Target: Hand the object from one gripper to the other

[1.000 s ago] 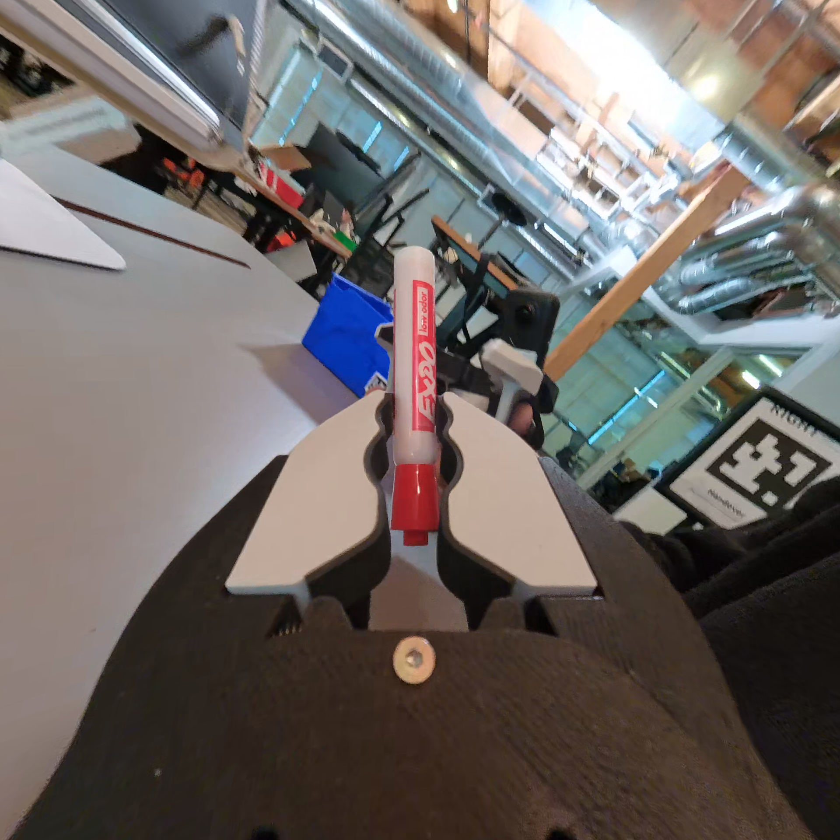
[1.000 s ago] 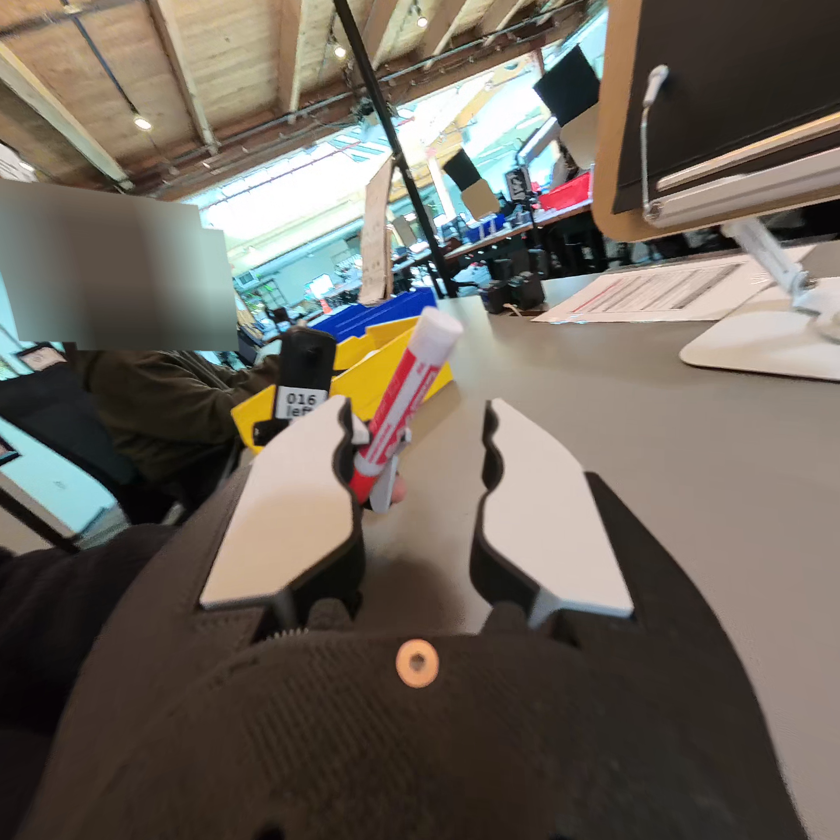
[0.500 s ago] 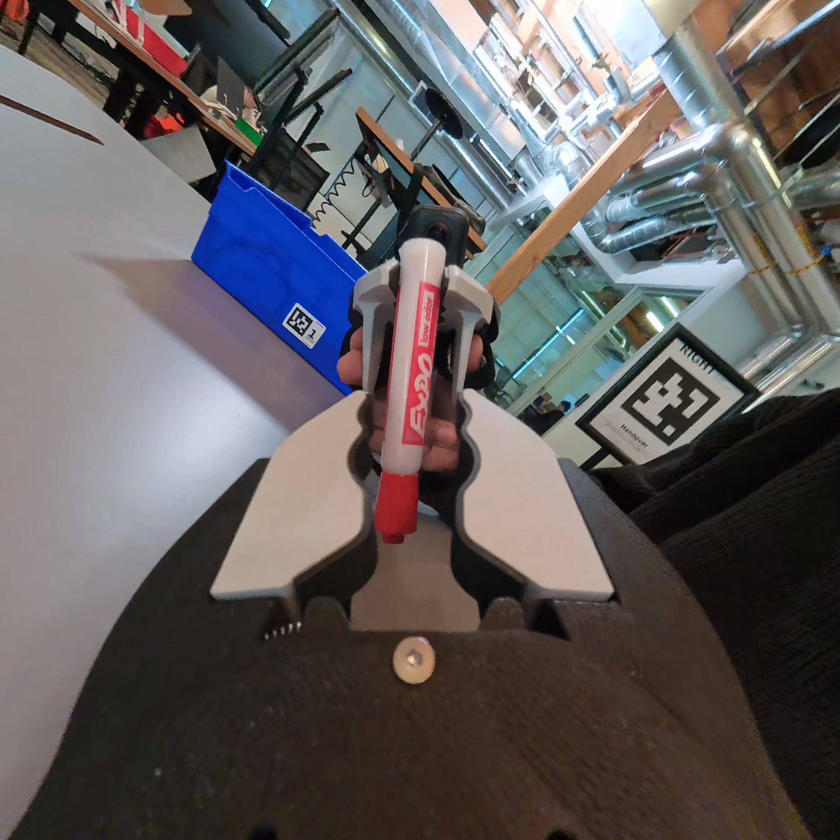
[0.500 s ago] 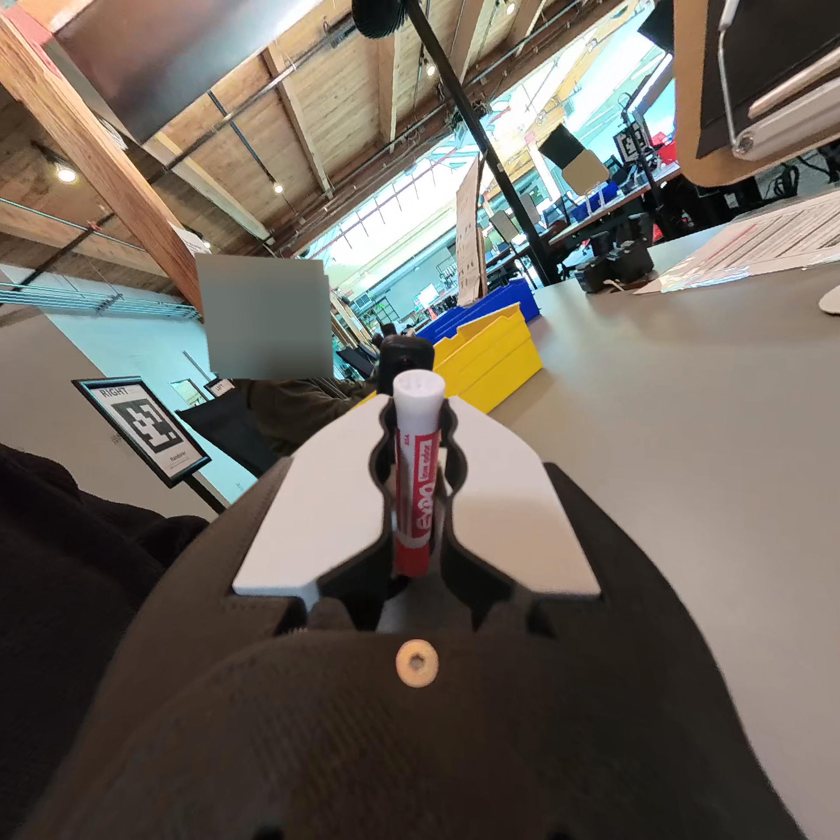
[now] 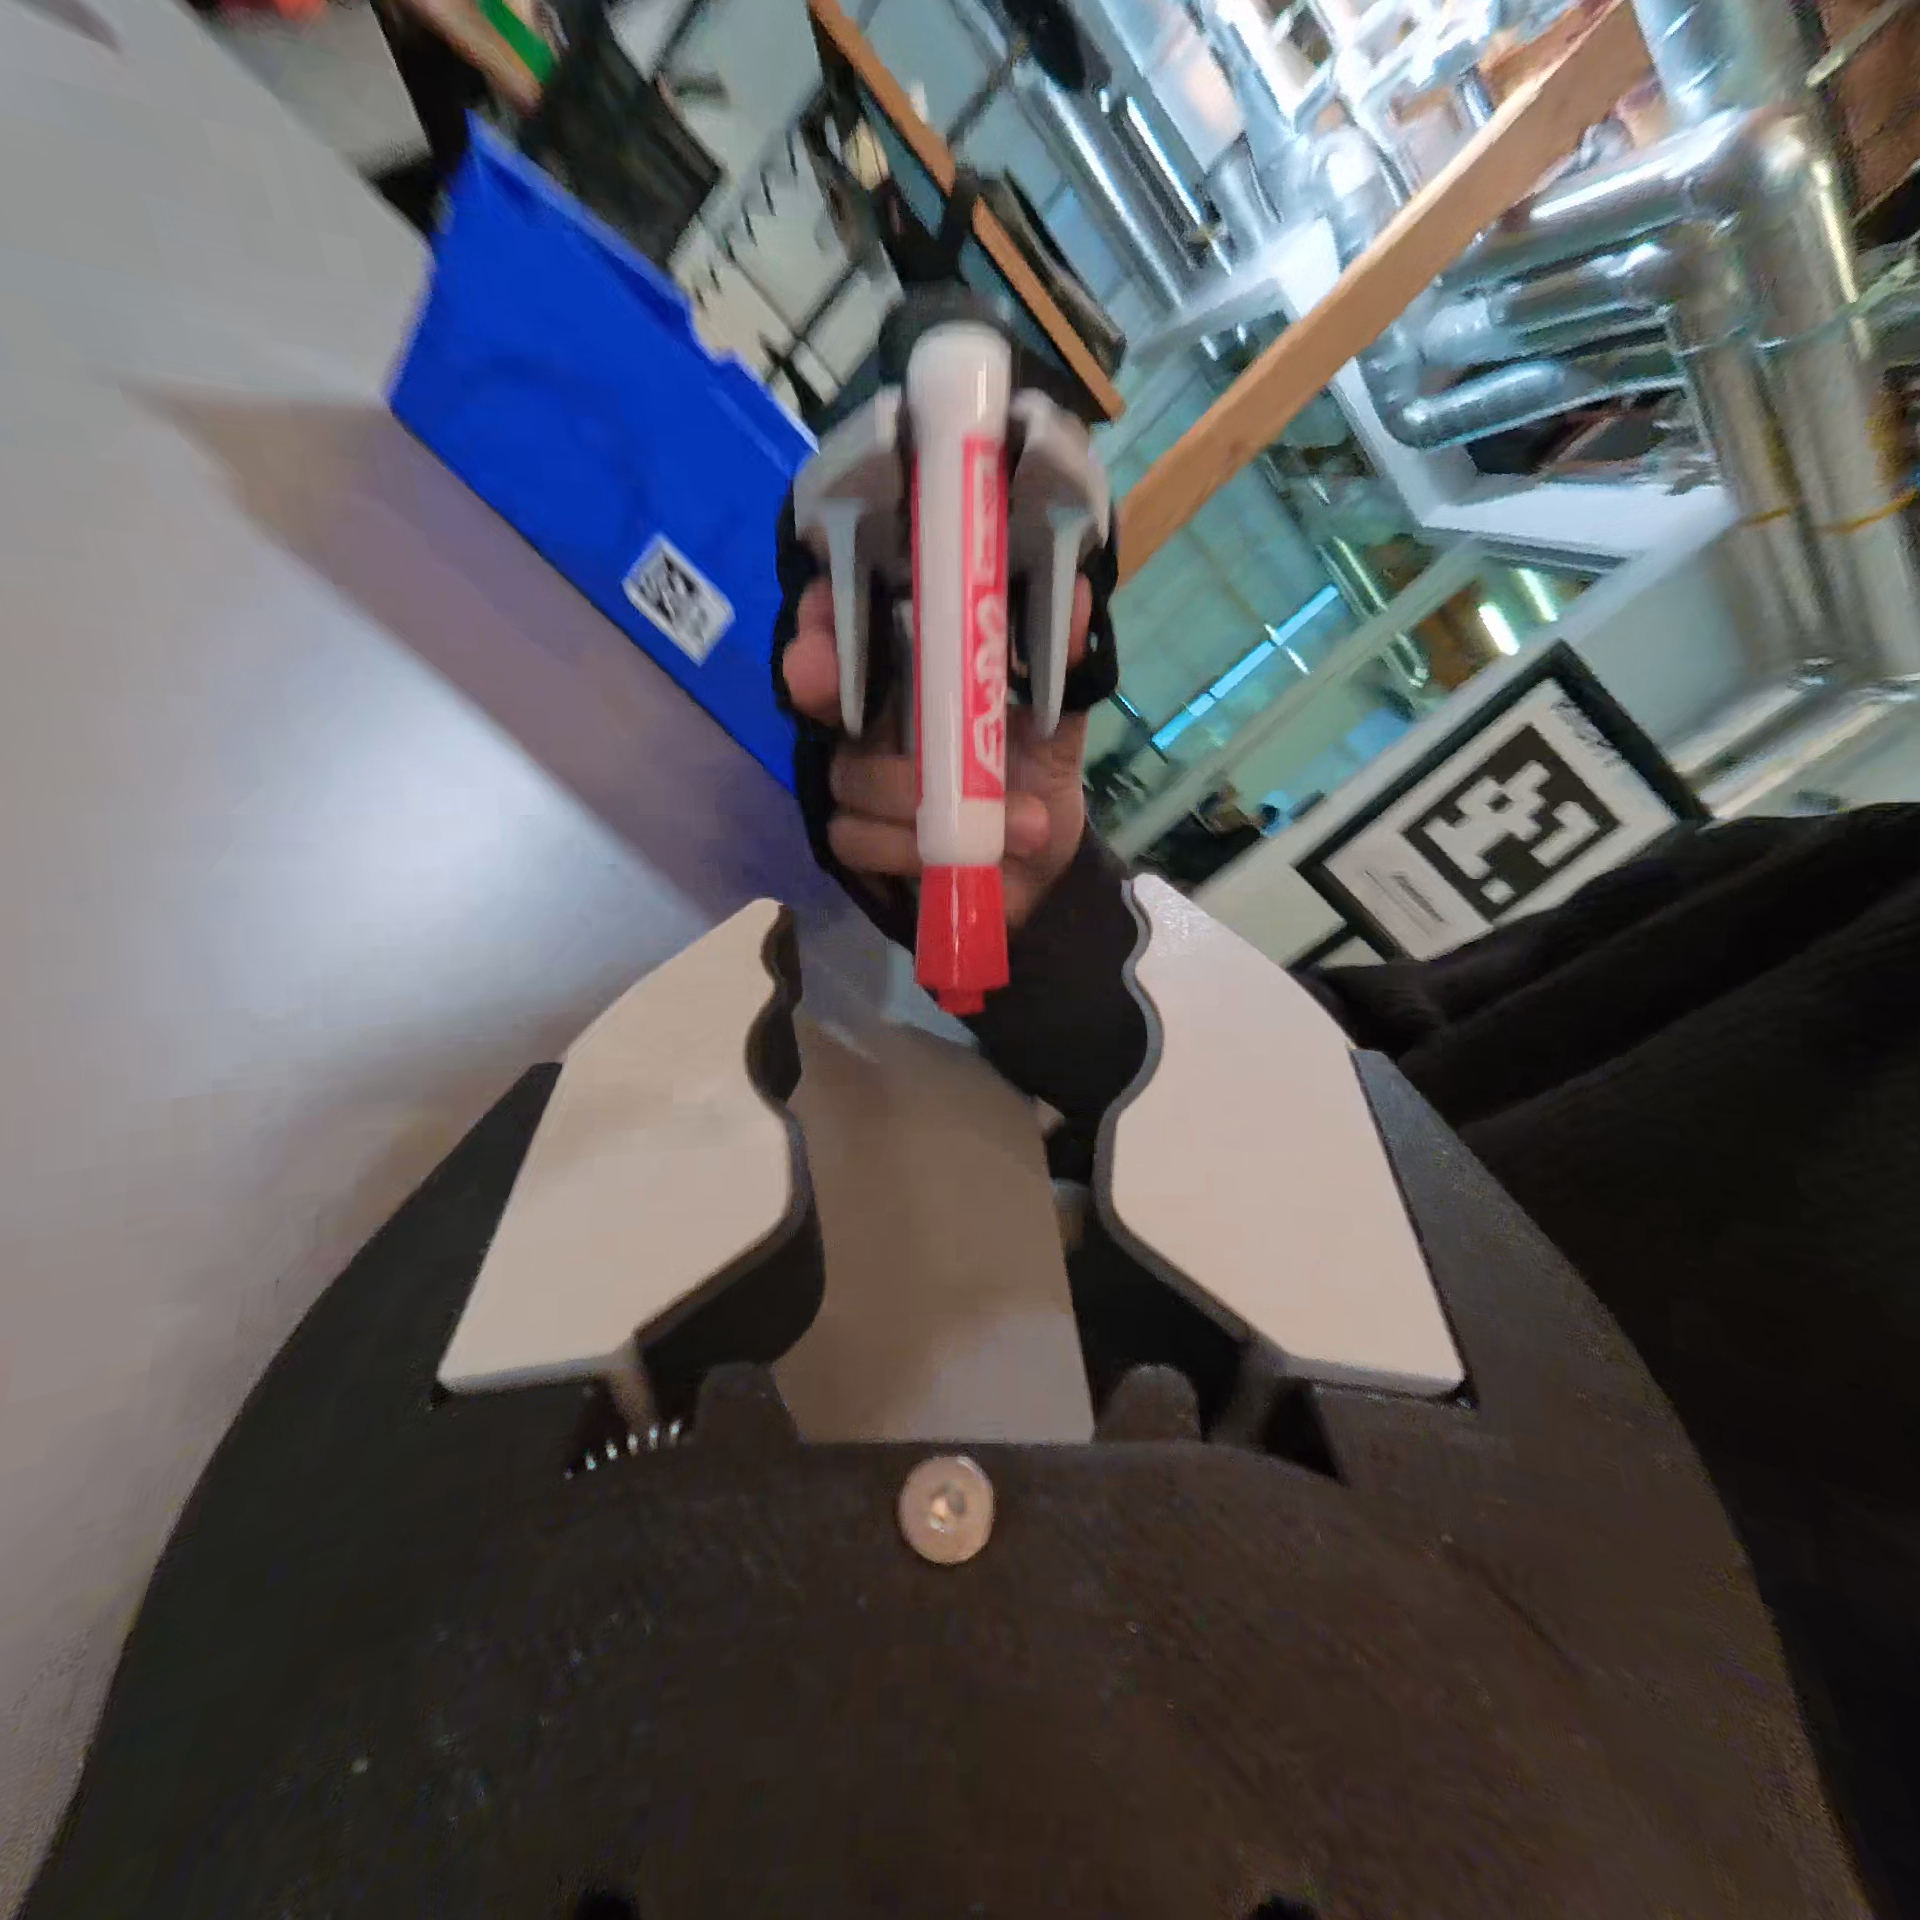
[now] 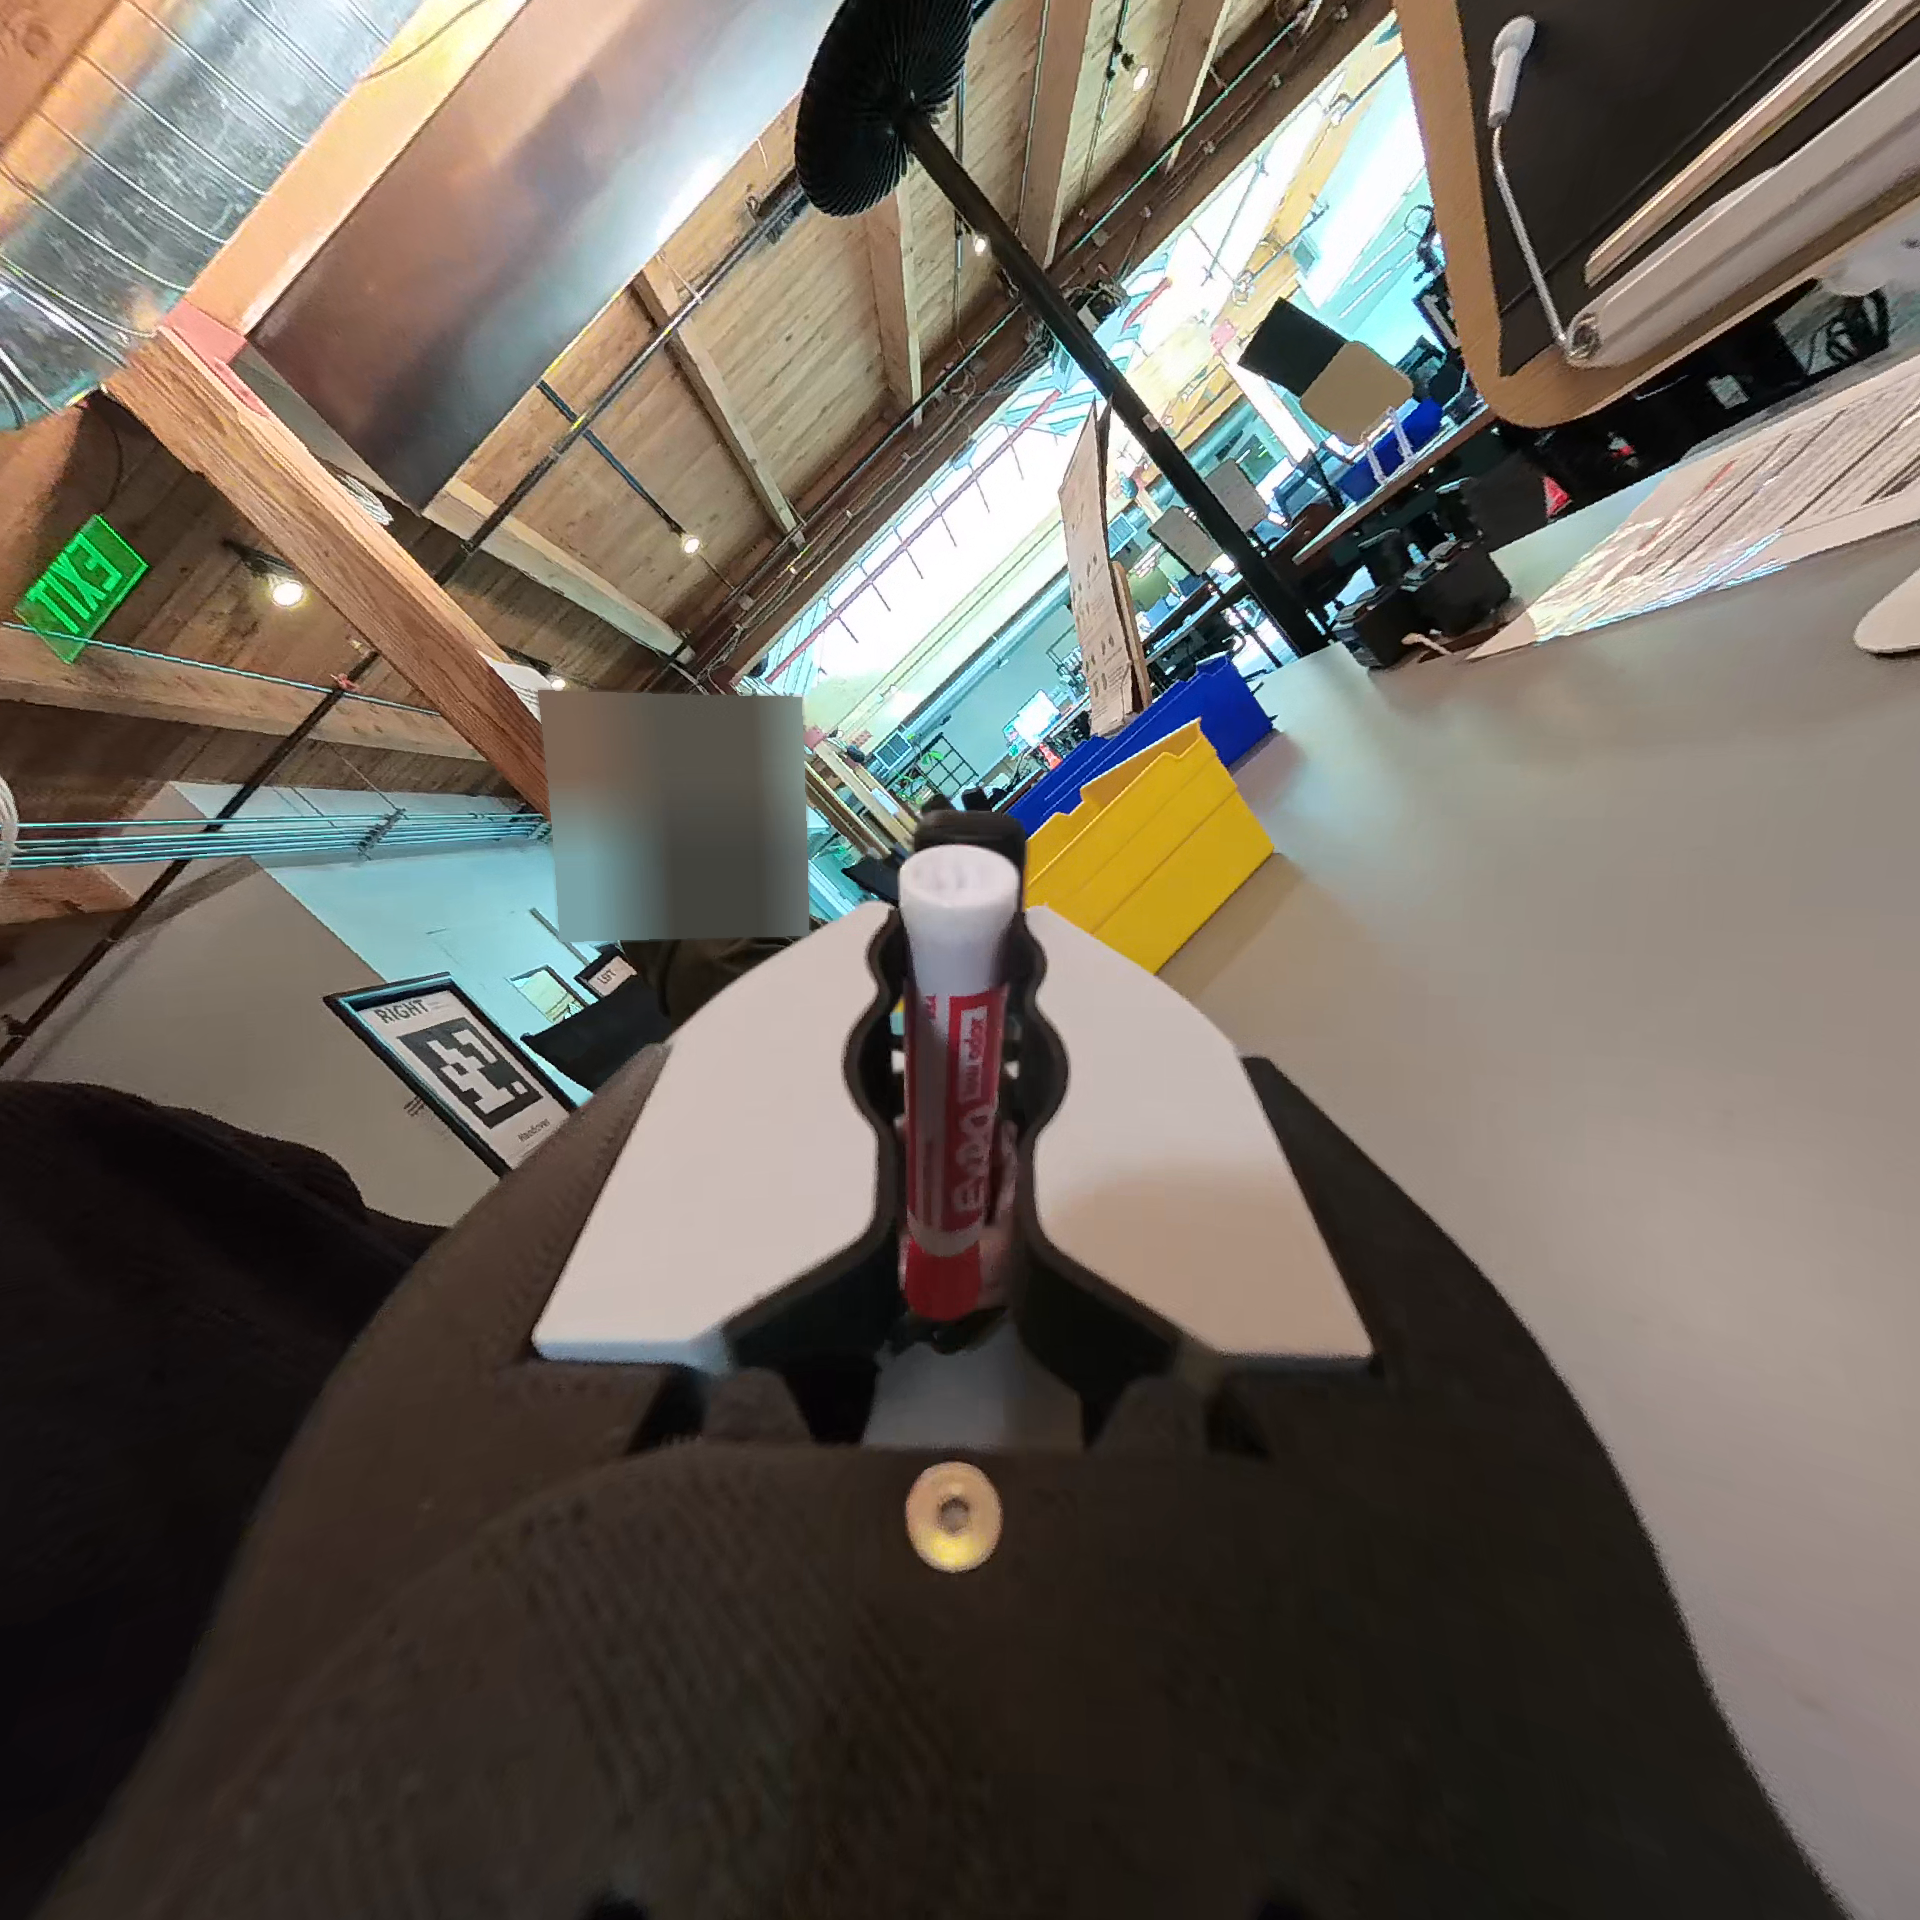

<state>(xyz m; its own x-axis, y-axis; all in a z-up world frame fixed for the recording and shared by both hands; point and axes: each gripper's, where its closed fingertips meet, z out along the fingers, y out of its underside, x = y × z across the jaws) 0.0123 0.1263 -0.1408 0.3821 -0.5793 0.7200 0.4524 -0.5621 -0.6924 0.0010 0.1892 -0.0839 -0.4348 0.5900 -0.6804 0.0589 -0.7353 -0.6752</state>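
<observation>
A white marker with a red cap and red label [image 6: 954, 1081] stands upright between the pads of my right gripper [image 6: 956, 935], which is shut on its barrel. The same marker [image 5: 961, 665] shows in the left wrist view, held by the right gripper [image 5: 951, 499] beyond my own fingers, with its red cap pointing down. My left gripper [image 5: 961, 914] is open and empty. Its pads stand wide apart and the marker's cap hangs just past the tips, touching neither. A hand [image 5: 935, 810] holds the right gripper.
A blue bin [image 5: 582, 457] sits on the grey table [image 5: 208, 831] behind the marker. Yellow [image 6: 1153, 862] and blue bins [image 6: 1153, 738] stand on the table in the right wrist view. A framed marker sign [image 5: 1507, 821] stands at right. Dark sleeves lie at the frame edges. There is about 9 centimetres between the tips of the two grippers.
My right gripper shut on the marker while my left still held it. My left gripper then opened wide and let go. The marker now sits farther from my left fingers, in the right gripper alone.
</observation>
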